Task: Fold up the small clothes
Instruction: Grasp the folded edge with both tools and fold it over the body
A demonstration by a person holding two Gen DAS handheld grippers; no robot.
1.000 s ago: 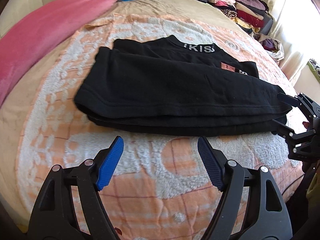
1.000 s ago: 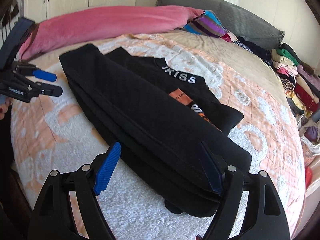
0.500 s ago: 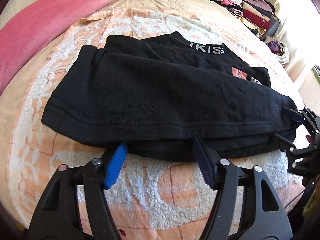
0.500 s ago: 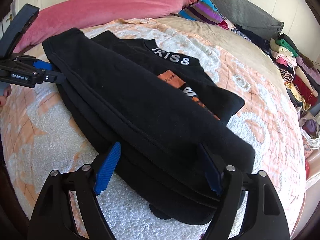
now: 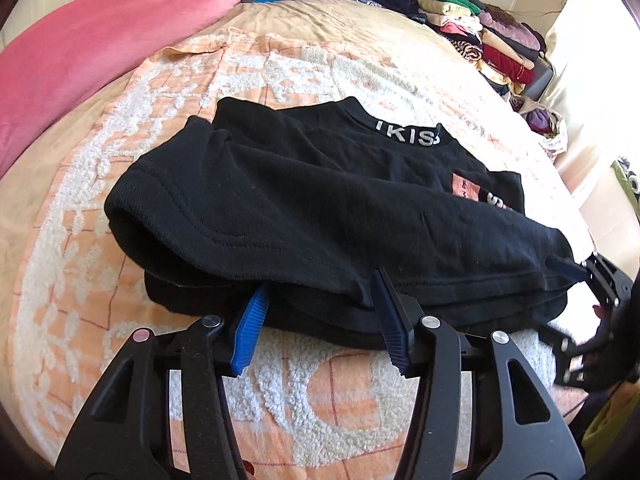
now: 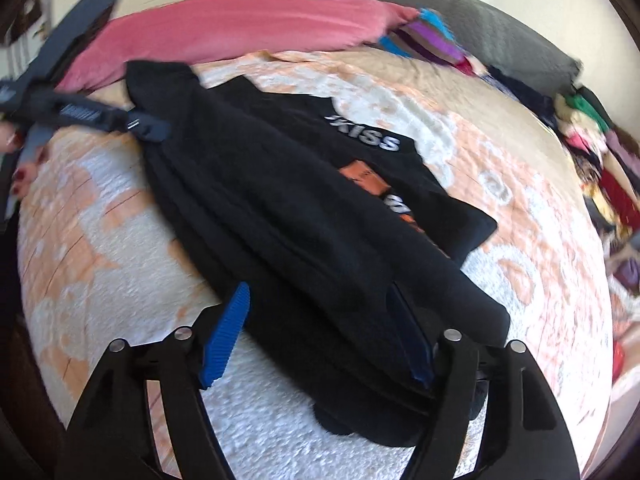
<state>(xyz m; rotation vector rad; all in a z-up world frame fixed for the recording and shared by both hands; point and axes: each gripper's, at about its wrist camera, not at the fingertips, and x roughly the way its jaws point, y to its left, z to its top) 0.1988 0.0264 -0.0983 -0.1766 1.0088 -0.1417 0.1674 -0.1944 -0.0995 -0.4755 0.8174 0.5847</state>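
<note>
A black sweatshirt (image 5: 320, 208) with white "KISS" lettering on the collar and an orange patch lies partly folded on the bed; it also shows in the right wrist view (image 6: 304, 216). My left gripper (image 5: 320, 312) is open, its fingers pushed under the near hem, which lifts slightly. My right gripper (image 6: 320, 320) is open, its fingers around the hem at the sweatshirt's other end. In the left wrist view the right gripper (image 5: 576, 276) shows at the sweatshirt's right end. In the right wrist view the left gripper (image 6: 144, 126) shows at the far end.
The bed has an orange and white fleece blanket (image 5: 280, 392). A pink duvet (image 5: 100, 40) lies along the far left. Stacks of folded clothes (image 5: 492, 36) sit at the far right. A grey headboard cushion (image 6: 480, 28) is behind.
Both grippers have moved forward to the sweatshirt's near hem. Their fingers have slid under or around the hem, and the fabric edge has lifted. The jaws have narrowed a little.
</note>
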